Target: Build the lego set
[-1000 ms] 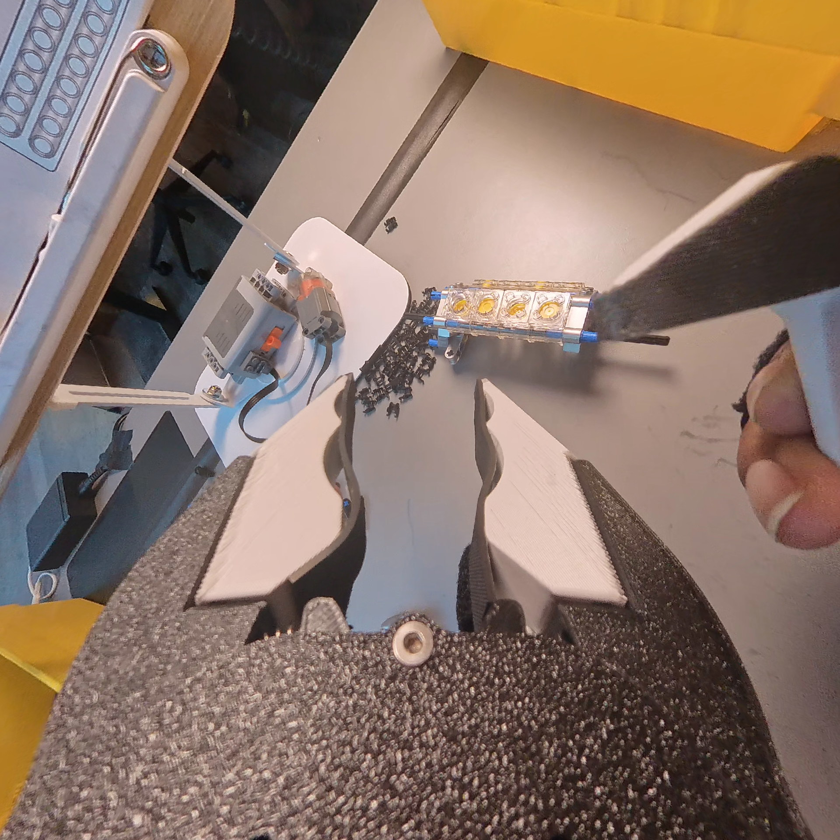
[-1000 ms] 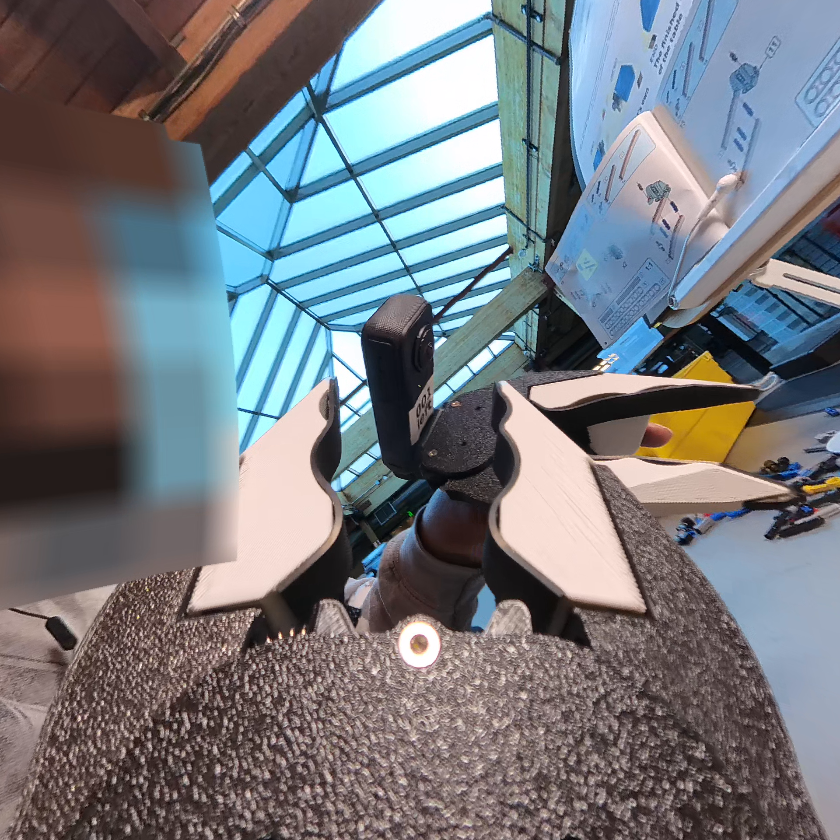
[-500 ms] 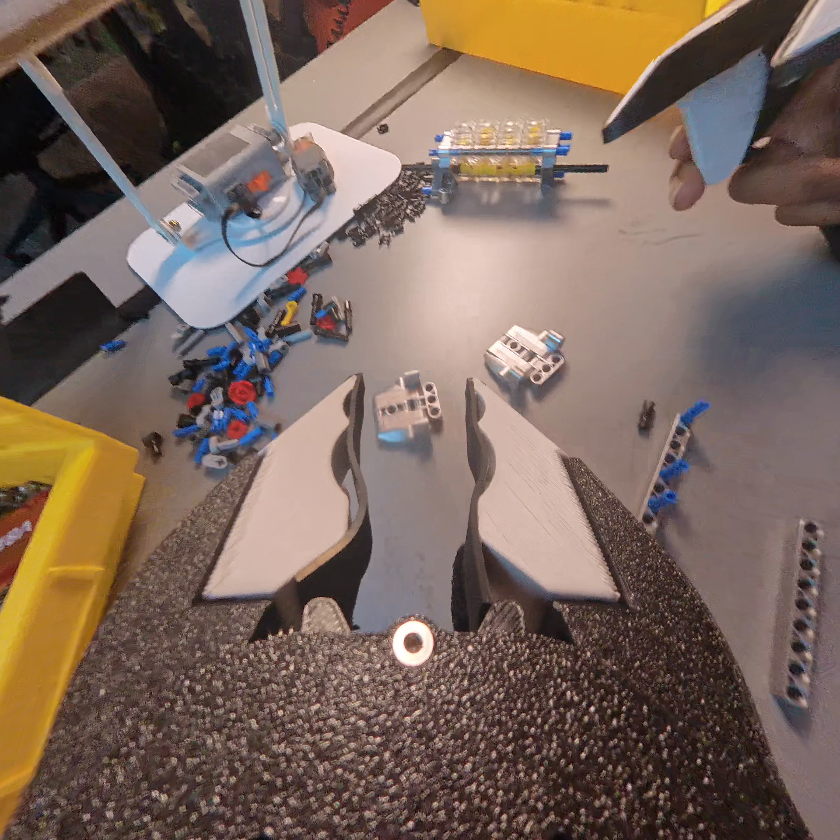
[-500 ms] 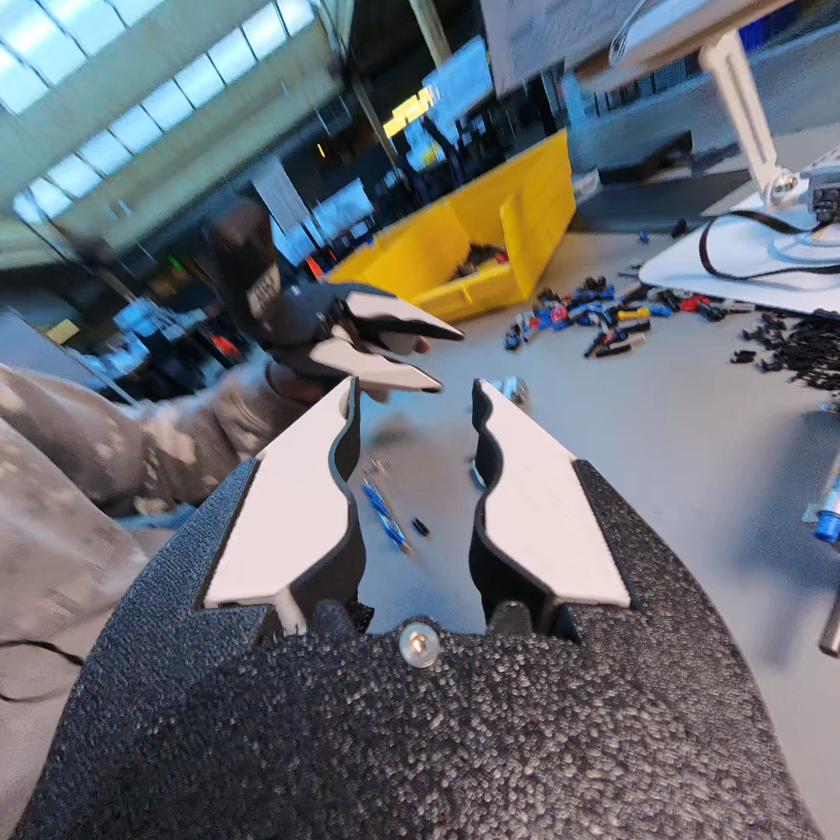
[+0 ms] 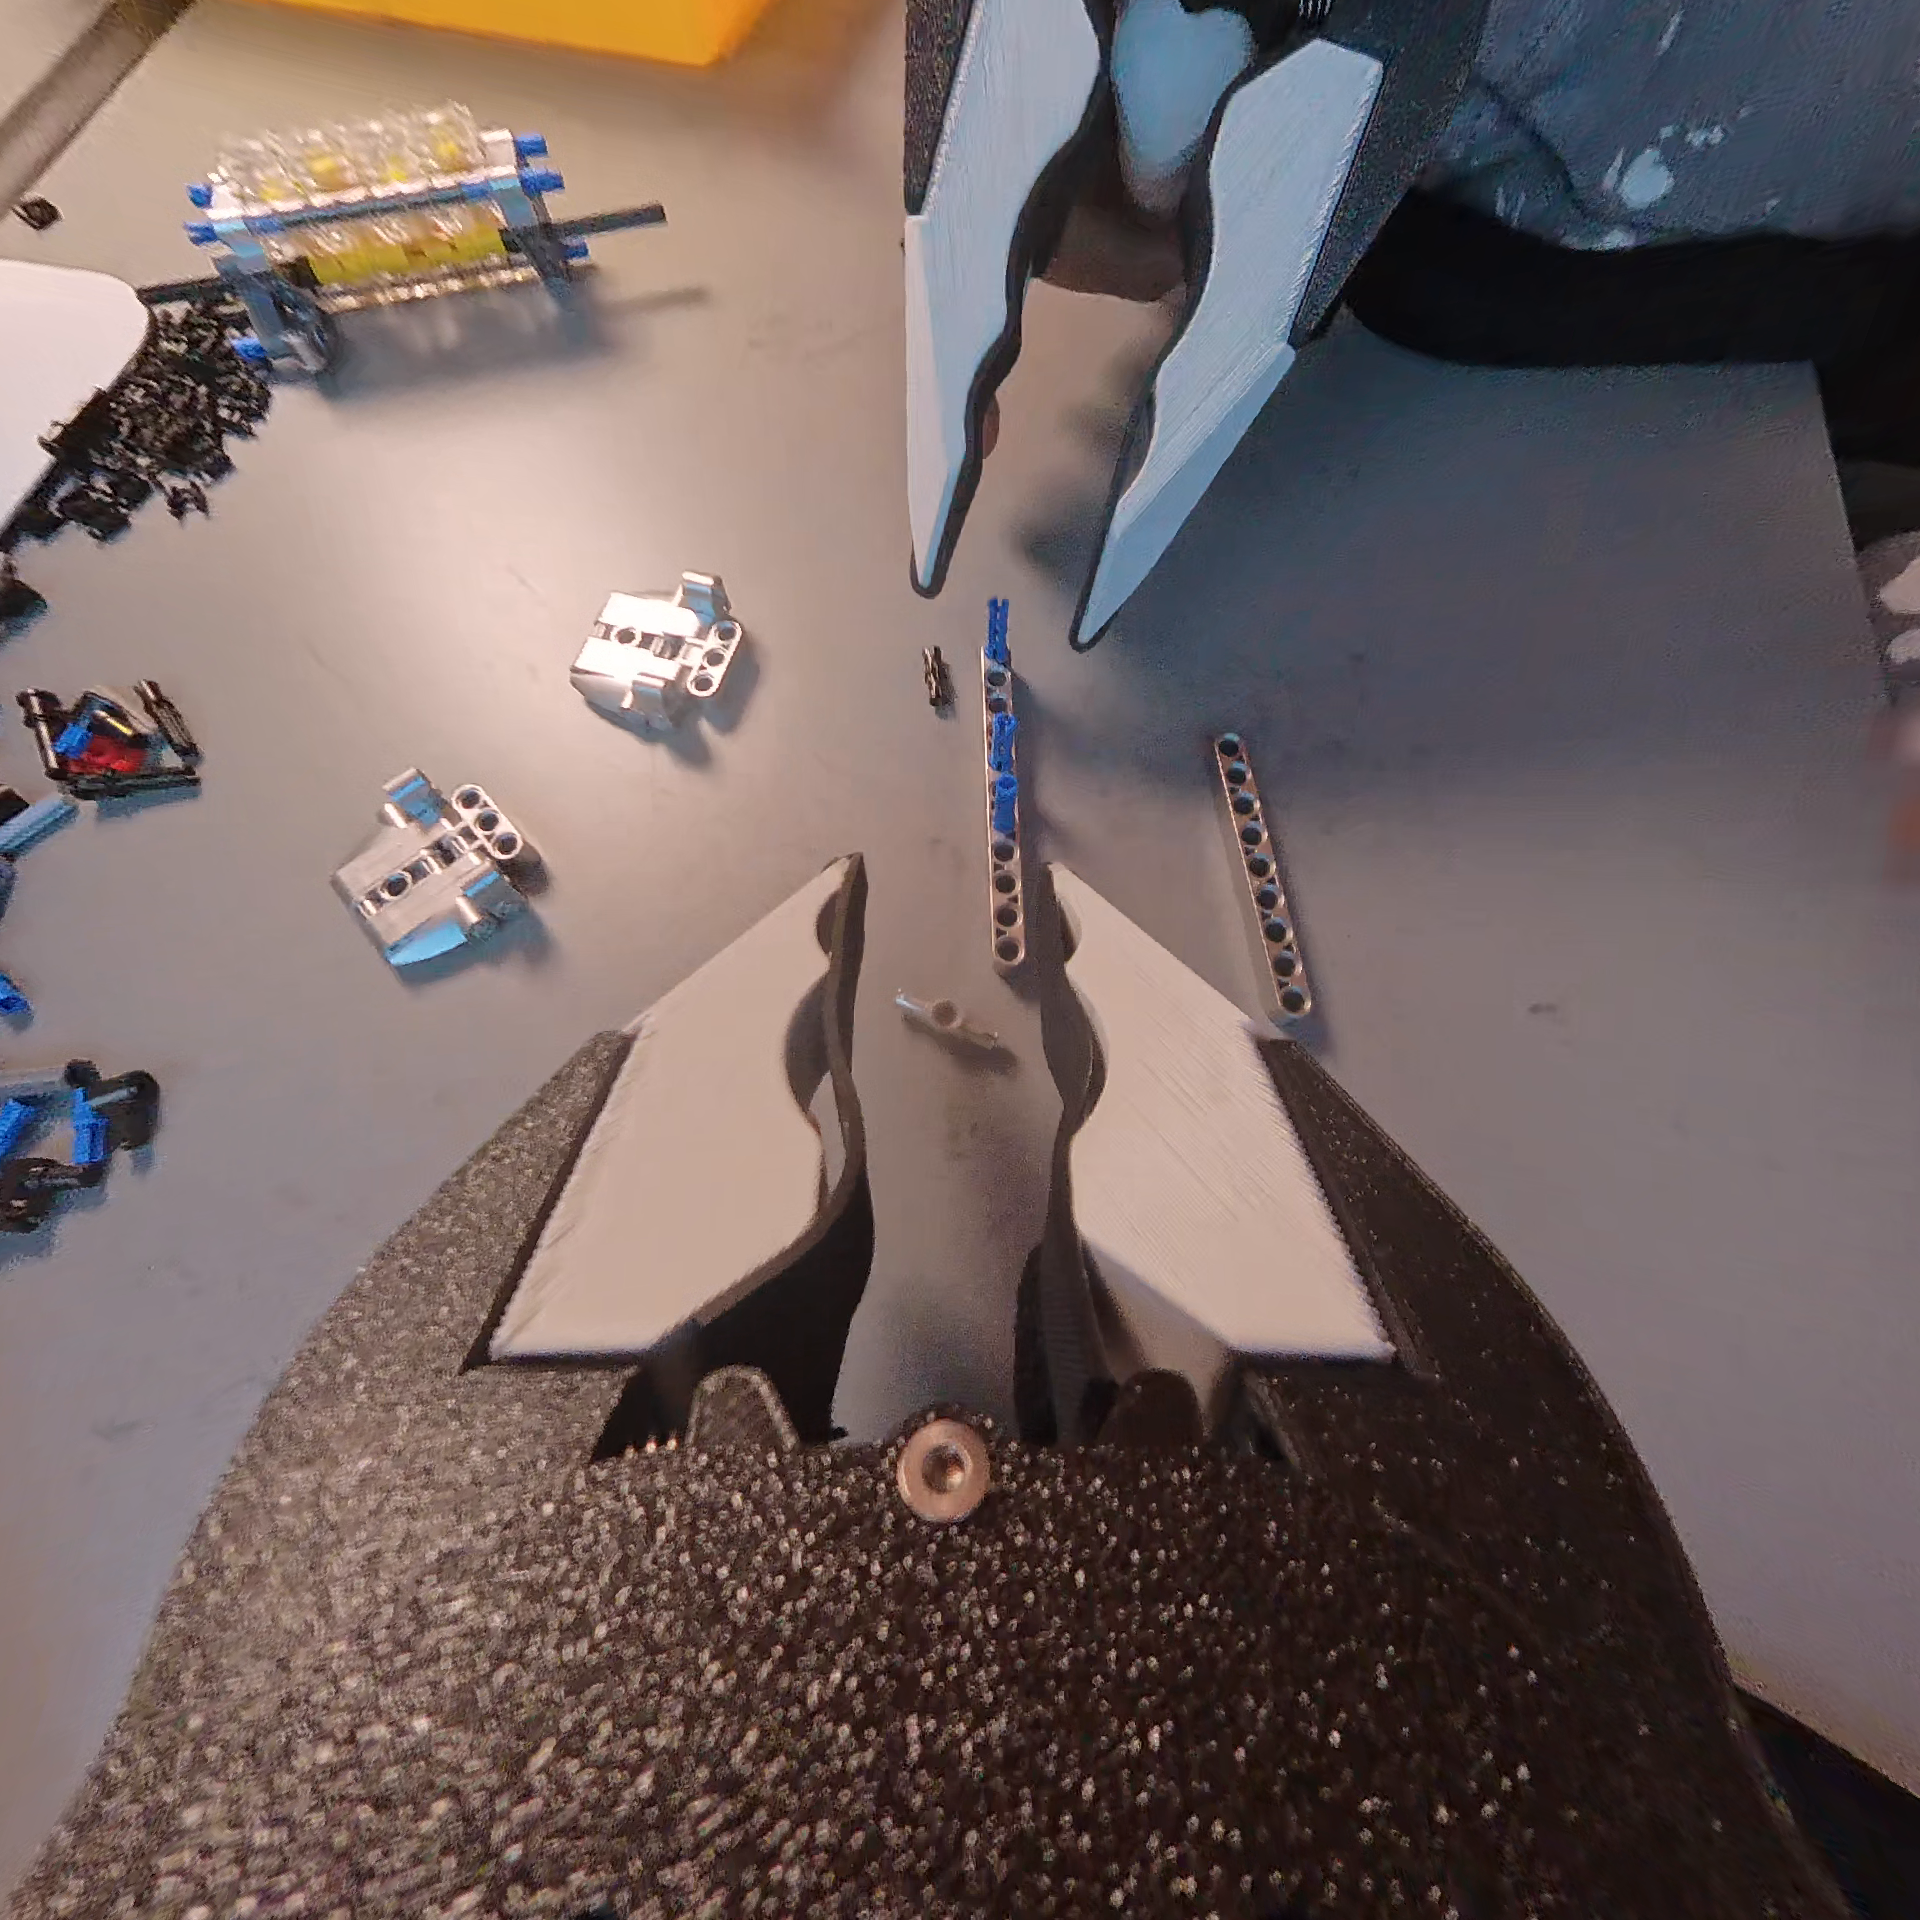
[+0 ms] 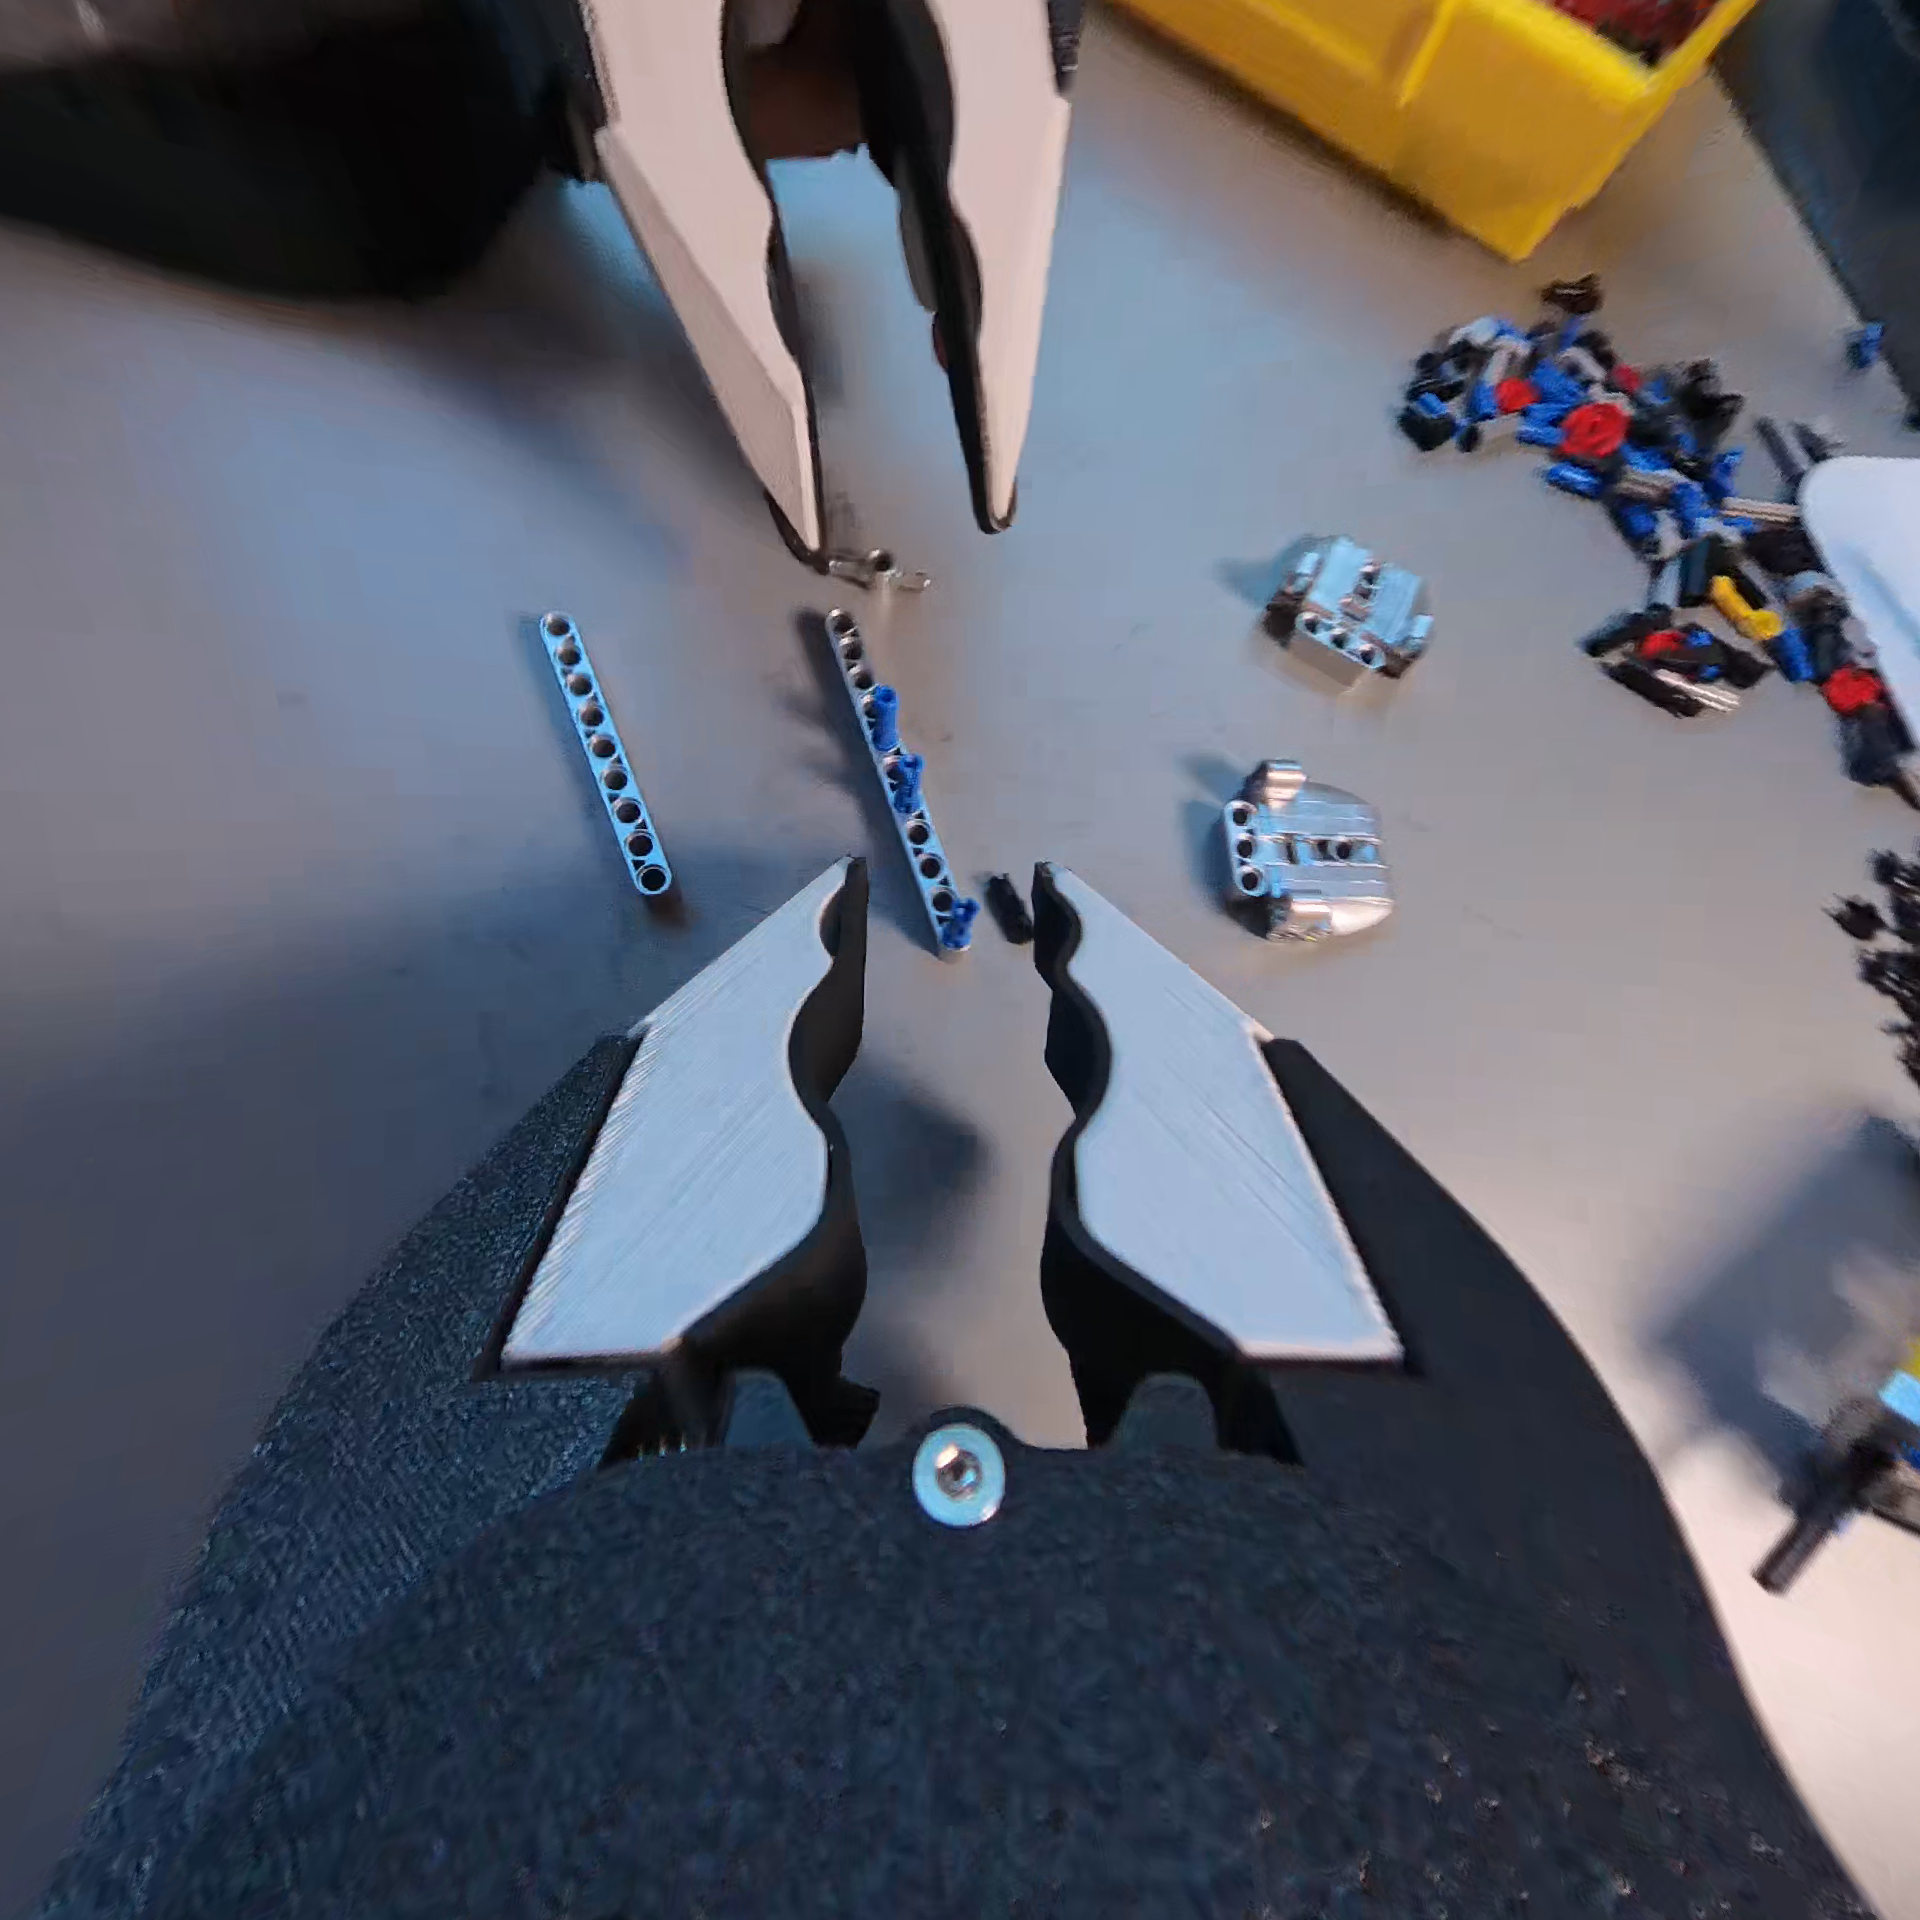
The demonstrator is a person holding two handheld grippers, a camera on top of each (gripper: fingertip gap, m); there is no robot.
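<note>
A grey holed beam with blue pins [image 5: 1001, 810] lies on the grey table between the two grippers; it also shows in the right wrist view [image 6: 902, 779]. My left gripper [image 5: 956, 873] is open and empty, its tips at the beam's near end, with a small grey connector [image 5: 948, 1018] between its fingers. My right gripper [image 6: 948, 868] is open and empty over the beam's other end, beside a small black pin [image 6: 1008, 906]. Each gripper faces the other: the right gripper [image 5: 1003, 613] is ahead in the left wrist view, and the left gripper [image 6: 902, 535] is ahead in the right wrist view.
A plain grey beam [image 5: 1260, 878] lies beside the pinned one. Two silver-grey blocks [image 5: 660, 665] [image 5: 431, 878] lie to the left. A clear-and-yellow assembly [image 5: 374, 223], a pile of black pins [image 5: 145, 416], mixed small parts [image 6: 1662, 468] and a yellow bin [image 6: 1455, 104] stand farther off. The tips of one gripper are about 7 centimetres away from the tips of the other.
Both grippers have come down toward the table and now face each other across the pinned beam. The right wrist view has swung from the ceiling to the table. Both stay open.
</note>
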